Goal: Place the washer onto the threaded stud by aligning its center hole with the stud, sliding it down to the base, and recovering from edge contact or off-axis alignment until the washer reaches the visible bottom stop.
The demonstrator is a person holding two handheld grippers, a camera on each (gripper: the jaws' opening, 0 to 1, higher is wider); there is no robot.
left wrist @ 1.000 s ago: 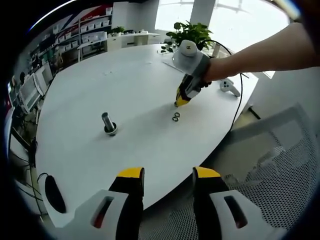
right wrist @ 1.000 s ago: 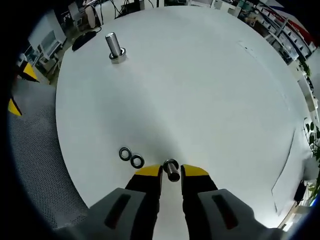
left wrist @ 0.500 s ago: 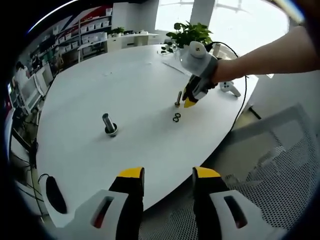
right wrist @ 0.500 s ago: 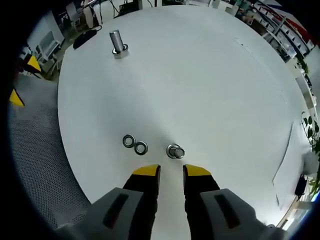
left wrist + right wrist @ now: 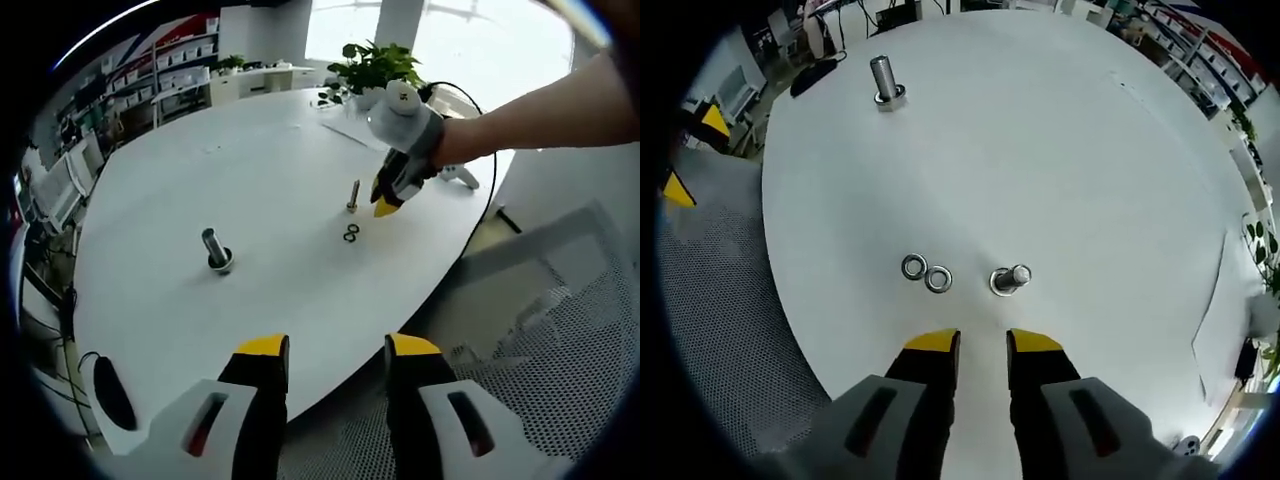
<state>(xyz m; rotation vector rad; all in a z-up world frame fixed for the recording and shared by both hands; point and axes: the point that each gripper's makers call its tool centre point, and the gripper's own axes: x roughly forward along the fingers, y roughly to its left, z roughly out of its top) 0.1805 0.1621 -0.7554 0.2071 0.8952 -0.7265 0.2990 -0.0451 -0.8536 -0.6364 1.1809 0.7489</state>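
My right tool [image 5: 982, 342] hangs released, holding nothing, just short of the upright stud [image 5: 1011, 279] on the desk [image 5: 1060, 150]; two washers [image 5: 926, 274] lie beside it (my left tool [image 5: 337, 347] equally slack).

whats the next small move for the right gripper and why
Probably shift the right gripper left and lower it onto the nearer washer. Its jaws are open and empty, the threaded stud stands upright beside the two loose washers, and no washer is on it yet.
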